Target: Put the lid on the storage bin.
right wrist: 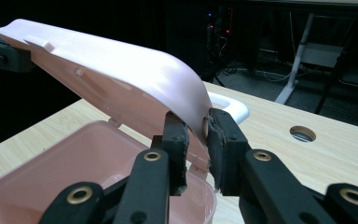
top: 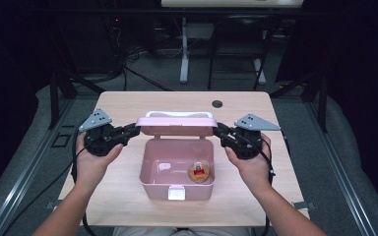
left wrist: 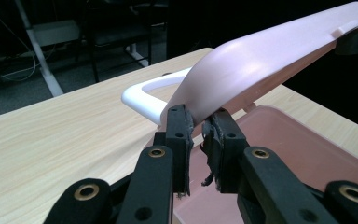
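Note:
A pink plastic box [top: 153, 184] stands in the middle of the wooden table, its hinged pink lid [top: 176, 126] raised at the back and tilted. The lid carries a white handle [top: 177, 114]. My left gripper [top: 134, 130] is shut on the lid's left corner [left wrist: 200, 105], and my right gripper [top: 217, 129] is shut on the lid's right corner [right wrist: 193, 112]. Inside the box, at its front right, lies a small round clear item with red and yellow inside [top: 199, 171]. A white latch [top: 176, 192] sits on the box's front wall.
The table [top: 123, 105] has a round cable hole [top: 217, 103] at the back right, also visible as the hole [right wrist: 302, 133] in the right gripper view. Beyond the far edge stand desk legs [top: 184, 54] and cables on a dark floor.

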The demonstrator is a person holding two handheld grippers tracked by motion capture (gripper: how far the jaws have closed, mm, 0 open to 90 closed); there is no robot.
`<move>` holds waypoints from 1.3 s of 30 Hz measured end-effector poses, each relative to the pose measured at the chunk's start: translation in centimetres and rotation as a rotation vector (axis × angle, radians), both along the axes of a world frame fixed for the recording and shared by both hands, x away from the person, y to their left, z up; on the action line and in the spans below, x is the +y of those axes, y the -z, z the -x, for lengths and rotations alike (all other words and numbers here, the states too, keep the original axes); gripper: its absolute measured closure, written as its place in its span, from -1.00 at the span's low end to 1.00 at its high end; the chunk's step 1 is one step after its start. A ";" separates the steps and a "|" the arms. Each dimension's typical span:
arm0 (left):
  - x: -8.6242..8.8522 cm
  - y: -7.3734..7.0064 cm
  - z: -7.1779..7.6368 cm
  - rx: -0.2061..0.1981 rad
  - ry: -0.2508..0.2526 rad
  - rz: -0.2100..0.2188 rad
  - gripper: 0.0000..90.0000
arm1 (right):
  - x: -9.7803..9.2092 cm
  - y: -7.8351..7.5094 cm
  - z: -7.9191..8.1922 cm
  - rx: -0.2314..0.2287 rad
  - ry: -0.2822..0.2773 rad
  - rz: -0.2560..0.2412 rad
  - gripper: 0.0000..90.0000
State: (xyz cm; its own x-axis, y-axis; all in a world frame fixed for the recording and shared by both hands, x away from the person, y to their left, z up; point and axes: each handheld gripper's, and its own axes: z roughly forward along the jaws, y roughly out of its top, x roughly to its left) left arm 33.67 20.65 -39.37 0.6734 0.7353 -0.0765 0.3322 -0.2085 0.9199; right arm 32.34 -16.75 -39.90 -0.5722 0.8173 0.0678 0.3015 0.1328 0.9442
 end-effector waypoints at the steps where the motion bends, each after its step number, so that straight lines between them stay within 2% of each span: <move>1: 0.0 0.0 0.1 -0.004 0.001 0.003 0.75 | 0.0 0.1 0.1 -0.002 -0.003 0.000 0.70; 16: 0.3 0.8 1.8 -0.009 0.028 -0.017 0.71 | -0.1 1.0 1.7 -0.013 -0.034 0.004 0.59; 39: 0.9 1.6 3.2 0.020 0.070 -0.001 0.63 | -0.5 1.9 3.4 0.032 -0.077 -0.022 0.52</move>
